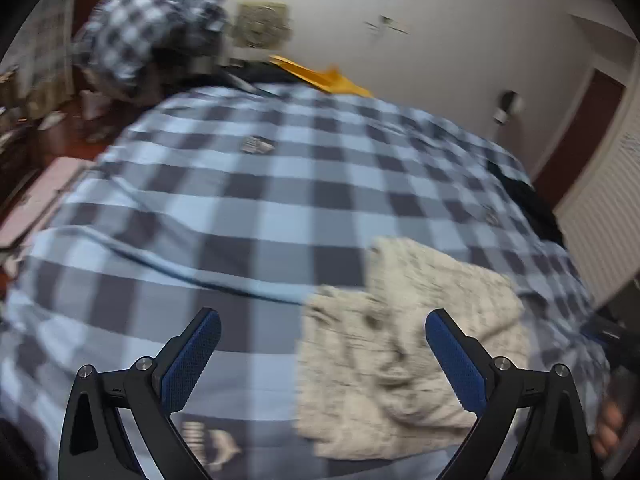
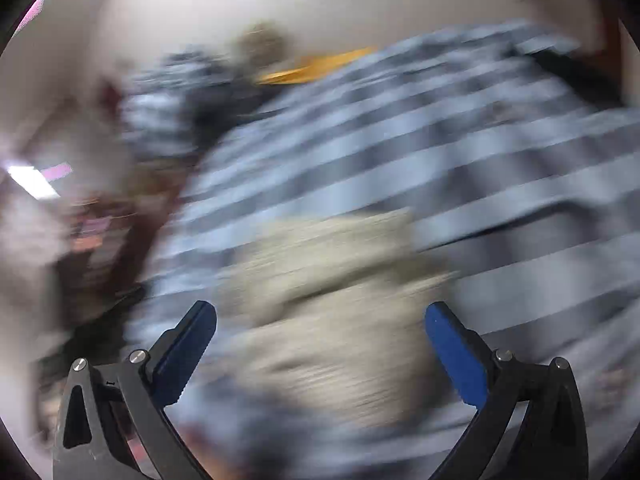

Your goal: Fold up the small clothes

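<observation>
1. Cream knit garment (image 1: 404, 344) lies rumpled on the checked bedspread (image 1: 248, 184), right of the left gripper (image 1: 322, 354).
2. Right gripper (image 2: 320, 354) faces it squarely, seemingly nearer.
3. Both grippers' jaws are apart and empty.

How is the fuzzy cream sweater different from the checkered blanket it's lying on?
The cream sweater is one plain pale color; the checkered blanket has blue, white and dark squares. The sweater looks bumpy and knitted and is rumpled; the blanket looks smoother and is spread out. The sweater is small; the blanket covers the whole bed. Both are soft cloth.
</observation>
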Motion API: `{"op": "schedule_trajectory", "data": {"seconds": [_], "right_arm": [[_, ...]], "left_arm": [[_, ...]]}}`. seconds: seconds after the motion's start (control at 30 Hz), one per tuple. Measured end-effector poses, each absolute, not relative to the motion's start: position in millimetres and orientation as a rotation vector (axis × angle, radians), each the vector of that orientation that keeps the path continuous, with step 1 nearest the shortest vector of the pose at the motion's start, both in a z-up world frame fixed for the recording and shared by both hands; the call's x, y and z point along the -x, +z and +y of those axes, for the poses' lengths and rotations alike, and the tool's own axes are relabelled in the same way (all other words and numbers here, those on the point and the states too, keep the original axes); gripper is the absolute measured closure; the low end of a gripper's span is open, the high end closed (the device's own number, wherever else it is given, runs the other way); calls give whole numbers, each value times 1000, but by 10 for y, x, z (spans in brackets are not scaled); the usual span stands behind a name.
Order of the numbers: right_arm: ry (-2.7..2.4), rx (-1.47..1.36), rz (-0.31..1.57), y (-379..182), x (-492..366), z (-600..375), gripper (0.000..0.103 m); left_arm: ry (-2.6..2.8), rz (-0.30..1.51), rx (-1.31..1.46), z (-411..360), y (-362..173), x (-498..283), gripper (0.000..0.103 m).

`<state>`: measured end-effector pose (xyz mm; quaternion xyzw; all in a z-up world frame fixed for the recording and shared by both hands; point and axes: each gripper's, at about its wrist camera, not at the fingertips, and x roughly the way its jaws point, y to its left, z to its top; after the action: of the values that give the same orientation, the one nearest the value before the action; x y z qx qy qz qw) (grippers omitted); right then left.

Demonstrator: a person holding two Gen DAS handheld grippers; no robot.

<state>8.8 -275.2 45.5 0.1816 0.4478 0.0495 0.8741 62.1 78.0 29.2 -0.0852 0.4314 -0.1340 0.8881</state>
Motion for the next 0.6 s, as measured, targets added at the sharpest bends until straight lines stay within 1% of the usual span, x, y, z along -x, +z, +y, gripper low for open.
{"op": "schedule_trajectory", "data": {"seconds": [0.07, 0.13, 0.2, 0.27, 0.33, 0.37, 0.4, 0.43, 0.47, 0.5, 0.53, 0.57, 0.6], "right_arm": [[8, -341, 1001, 229, -261, -2857, 1], [24, -438, 1098, -30, -408, -2834, 1], [96, -517, 1138, -144, -461, -2774, 1], [147, -516, 1184, -204, -450, -2636, 1], [148, -494, 1227, -286, -525, -2550, 1], [148, -503, 1233, -318, -490, -2586, 1], [160, -535, 1244, -362, -492, -2590, 1], [178, -560, 1250, -395, -510, -2580, 1], [203, -579, 1254, -410, -498, -2571, 2], [218, -578, 1252, -411, -509, -2548, 4], [199, -539, 1241, -374, -510, -2513, 7], [189, -501, 1237, -358, -515, -2481, 15], [182, -463, 1233, -341, -498, -2460, 18]], "left_arm": [[-418, 941, 171, 579, 156, -622, 0], [-538, 971, 113, 361, 33, -567, 0], [-592, 965, 23, 181, -17, -491, 0], [-631, 977, -51, 29, -70, -441, 1], [-661, 1033, -69, -54, -166, -436, 8], [-680, 1058, -68, -78, -215, -429, 19], [-689, 1064, -71, -94, -246, -411, 35], [-703, 1065, -71, -96, -267, -401, 46], [-728, 1066, -61, -101, -278, -386, 64], [-747, 1064, -46, -98, -283, -370, 75], [-766, 1061, -31, -101, -279, -362, 81], [-777, 1055, -15, -92, -255, -352, 89], [-786, 1052, 3, -82, -226, -337, 92]]}}
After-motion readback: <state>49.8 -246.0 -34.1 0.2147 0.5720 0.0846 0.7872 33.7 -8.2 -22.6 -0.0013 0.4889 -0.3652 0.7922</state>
